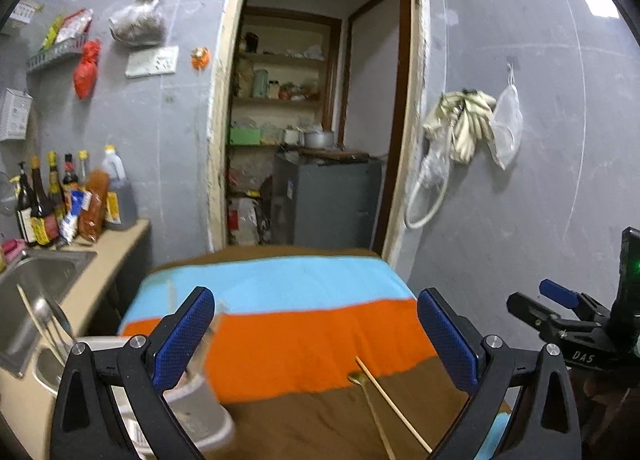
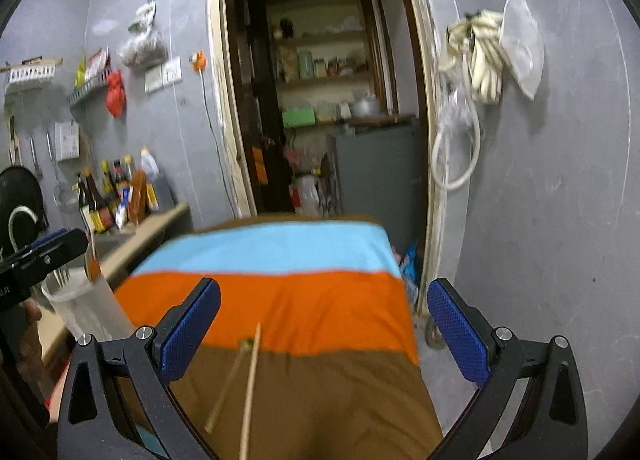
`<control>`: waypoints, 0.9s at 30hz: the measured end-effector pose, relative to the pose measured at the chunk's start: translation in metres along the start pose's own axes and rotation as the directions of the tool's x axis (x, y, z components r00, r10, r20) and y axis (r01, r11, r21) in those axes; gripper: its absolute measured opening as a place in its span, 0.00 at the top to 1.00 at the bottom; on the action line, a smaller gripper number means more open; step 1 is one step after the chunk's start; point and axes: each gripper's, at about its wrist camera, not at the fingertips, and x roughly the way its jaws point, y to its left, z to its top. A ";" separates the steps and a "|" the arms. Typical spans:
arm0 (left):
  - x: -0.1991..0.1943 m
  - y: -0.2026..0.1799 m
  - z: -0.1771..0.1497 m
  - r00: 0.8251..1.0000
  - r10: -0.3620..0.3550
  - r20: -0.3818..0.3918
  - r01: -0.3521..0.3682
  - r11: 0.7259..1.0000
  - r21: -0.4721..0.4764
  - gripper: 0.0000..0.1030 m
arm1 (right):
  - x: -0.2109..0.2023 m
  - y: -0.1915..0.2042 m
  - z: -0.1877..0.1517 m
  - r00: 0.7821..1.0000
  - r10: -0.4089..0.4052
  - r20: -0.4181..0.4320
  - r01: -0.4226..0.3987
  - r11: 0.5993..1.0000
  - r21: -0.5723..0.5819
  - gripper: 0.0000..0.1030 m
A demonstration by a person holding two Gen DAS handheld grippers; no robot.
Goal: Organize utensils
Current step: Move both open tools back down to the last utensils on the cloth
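Both grippers spread, empty, above the striped cloth tabletop (image 2: 320, 300).
We'd pinch the slim wooden chopstick (image 2: 250, 388) and small gold metal spoon (image 2: 224, 392) mid-shaft (light, stiff, slippery); left gripper (image 1: 316, 336), right gripper (image 2: 324, 330).

Dim, cool indoor light is falling evenly. Fisheye is bending the door frame (image 1: 224, 100) and vignetting corners black. Motion blur is smearing the striped cloth (image 2: 280, 300) and chopstick (image 2: 250, 388).
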 end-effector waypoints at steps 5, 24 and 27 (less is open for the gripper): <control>0.023 -0.009 -0.026 0.996 -0.018 -0.087 0.016 1.000 -0.024 0.01 | 0.018 -0.009 -0.032 0.994 0.011 -0.105 -0.013 1.000 -0.019 0.01; 0.106 0.010 -0.094 0.916 -0.023 -0.401 -0.033 0.991 -0.131 0.07 | 0.087 0.034 -0.100 0.908 0.188 -0.373 -0.227 0.972 -0.063 0.42; 0.111 0.012 -0.099 0.909 -0.041 -0.414 -0.024 0.989 -0.149 0.08 | 0.095 0.042 -0.107 0.891 0.205 -0.405 -0.254 0.965 -0.070 0.42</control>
